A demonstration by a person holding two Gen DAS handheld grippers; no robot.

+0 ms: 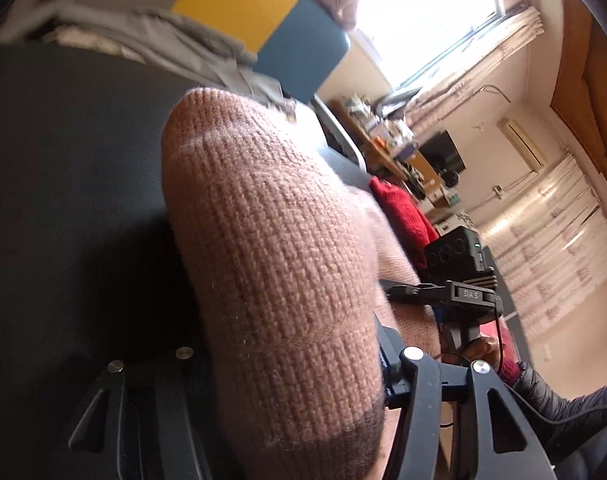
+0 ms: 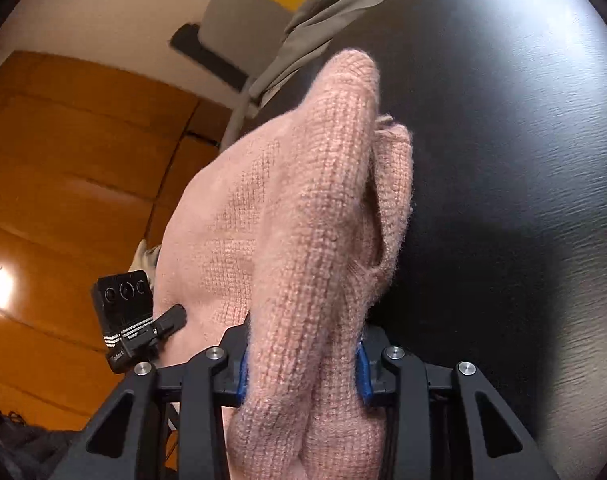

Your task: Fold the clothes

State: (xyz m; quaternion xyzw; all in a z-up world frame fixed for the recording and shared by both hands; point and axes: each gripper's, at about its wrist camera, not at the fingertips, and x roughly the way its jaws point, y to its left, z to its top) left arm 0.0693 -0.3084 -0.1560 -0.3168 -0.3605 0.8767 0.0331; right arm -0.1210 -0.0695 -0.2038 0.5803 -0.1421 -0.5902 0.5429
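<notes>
A pink knitted sweater is held up over a black table. My left gripper is shut on a thick bunch of the knit, which hides the fingertips. My right gripper is shut on another bunch of the same sweater, with blue finger pads pressed against both sides. The right gripper shows in the left wrist view to the right of the sweater; the left gripper shows in the right wrist view to the left.
Grey folded fabric lies at the far edge of the black table. A red garment lies to the right. Yellow and blue panels, a window, shelves and a wooden wardrobe surround the table.
</notes>
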